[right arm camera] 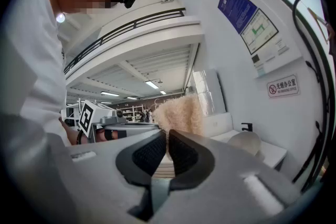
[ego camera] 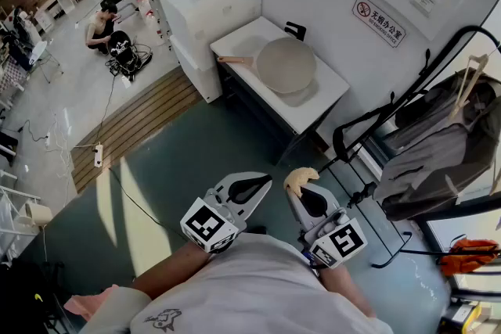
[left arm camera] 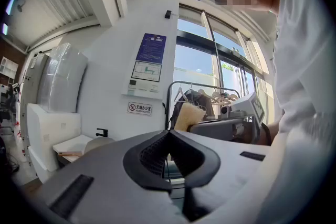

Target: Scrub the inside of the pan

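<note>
- left gripper (left arm camera: 169, 132), lower middle: jaws pressed together, nothing in them
- right gripper (right arm camera: 167, 134) is pinching a fluffy beige sponge (right arm camera: 179, 112)
- pan (ego camera: 286, 65) sits on the white table (ego camera: 313, 102), upper middle

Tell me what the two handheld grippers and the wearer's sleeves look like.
The left gripper and right gripper match: pale grey shells, black ribbed jaw pads, a white marker cube behind each. The person wears a white short-sleeved T-shirt.
</note>
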The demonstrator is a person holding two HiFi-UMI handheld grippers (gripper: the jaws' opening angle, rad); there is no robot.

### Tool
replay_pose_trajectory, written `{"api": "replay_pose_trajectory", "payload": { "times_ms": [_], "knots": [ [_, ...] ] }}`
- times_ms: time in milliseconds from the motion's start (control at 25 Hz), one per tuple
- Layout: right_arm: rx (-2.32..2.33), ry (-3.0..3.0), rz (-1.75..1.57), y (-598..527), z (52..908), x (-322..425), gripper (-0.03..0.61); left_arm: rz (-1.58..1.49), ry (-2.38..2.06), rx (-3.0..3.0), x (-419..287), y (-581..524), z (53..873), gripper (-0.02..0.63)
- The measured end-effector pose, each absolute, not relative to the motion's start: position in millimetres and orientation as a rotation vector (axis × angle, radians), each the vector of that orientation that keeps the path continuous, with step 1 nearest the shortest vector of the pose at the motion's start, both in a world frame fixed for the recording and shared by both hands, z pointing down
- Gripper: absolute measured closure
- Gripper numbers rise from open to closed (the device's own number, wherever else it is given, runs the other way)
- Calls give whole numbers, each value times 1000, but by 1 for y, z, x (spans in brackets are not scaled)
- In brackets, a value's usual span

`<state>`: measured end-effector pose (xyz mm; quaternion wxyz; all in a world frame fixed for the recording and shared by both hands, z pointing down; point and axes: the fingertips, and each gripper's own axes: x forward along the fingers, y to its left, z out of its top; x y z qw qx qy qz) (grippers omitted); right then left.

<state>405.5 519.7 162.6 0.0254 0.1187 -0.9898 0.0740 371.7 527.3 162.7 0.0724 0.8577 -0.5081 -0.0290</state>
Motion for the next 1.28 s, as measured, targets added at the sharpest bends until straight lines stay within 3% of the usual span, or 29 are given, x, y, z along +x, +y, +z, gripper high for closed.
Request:
{"api": "replay_pose_trajectory", "payload": {
  "times_ms": [640,1280],
  "knots": [
    [414,-3008,327,476,183,317,560,-106,-1454,2589,287,491,177,615],
    [497,-2984,337,416,178,156,560,-78,-1375,2641,122,426,173,615]
  ]
}}
